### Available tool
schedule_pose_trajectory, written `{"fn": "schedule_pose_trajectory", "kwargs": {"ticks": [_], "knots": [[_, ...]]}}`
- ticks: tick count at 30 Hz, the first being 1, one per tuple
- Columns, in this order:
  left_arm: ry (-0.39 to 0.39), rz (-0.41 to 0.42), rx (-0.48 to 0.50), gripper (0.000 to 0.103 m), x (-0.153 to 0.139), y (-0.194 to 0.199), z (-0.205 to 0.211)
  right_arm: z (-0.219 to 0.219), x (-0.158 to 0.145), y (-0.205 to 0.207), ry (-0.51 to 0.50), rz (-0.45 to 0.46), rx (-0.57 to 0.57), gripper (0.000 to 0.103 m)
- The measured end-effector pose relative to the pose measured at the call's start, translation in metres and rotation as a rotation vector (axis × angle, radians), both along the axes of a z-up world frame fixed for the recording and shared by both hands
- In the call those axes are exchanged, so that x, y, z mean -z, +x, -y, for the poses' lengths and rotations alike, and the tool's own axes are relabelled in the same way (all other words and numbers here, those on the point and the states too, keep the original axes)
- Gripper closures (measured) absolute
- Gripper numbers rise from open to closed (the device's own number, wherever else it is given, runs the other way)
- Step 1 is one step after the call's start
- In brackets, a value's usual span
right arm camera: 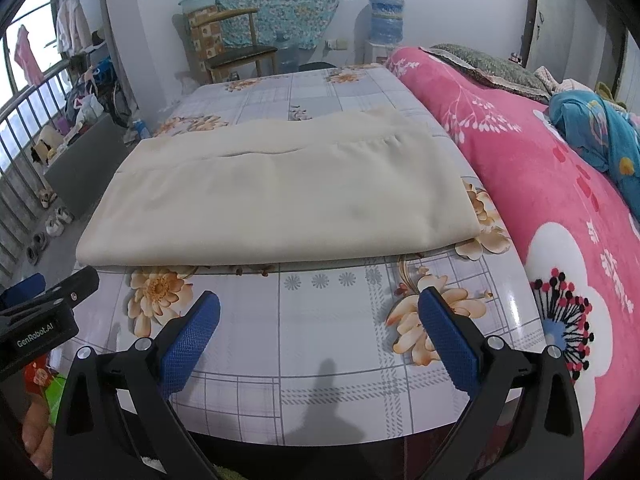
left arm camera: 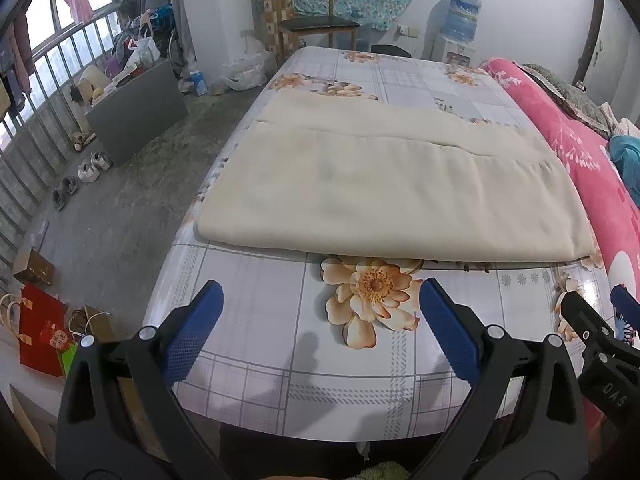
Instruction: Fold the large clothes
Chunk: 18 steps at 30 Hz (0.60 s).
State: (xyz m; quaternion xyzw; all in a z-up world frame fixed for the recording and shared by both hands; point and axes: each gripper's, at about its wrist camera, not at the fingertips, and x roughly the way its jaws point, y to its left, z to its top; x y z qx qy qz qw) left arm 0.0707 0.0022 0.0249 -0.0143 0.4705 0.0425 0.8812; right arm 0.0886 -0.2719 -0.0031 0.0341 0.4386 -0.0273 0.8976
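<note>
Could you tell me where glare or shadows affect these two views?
Left wrist view: soft shadows of the open left gripper fall on the glossy floral tablecloth. Right wrist view: white glare streaks the tablecloth's right edge; the folded cream cloth is evenly lit.

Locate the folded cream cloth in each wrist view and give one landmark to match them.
Left wrist: folded cream cloth across the middle, on the floral table.
Right wrist: cloth middle, slightly left of centre, on the table.
Shared landmark: wooden chair at the far wall.
</note>
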Motion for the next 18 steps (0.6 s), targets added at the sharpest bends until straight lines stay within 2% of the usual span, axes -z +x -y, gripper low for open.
{"fn": "schedule_pose_trajectory", "kwargs": {"ticks": [18], "knots": [[0.000, -0.016, 0.000, 0.008, 0.0043, 0.0008, 0.0019, 0.0001, -0.0024, 0.0020, 0.009, 0.009, 0.002, 0.006]]}}
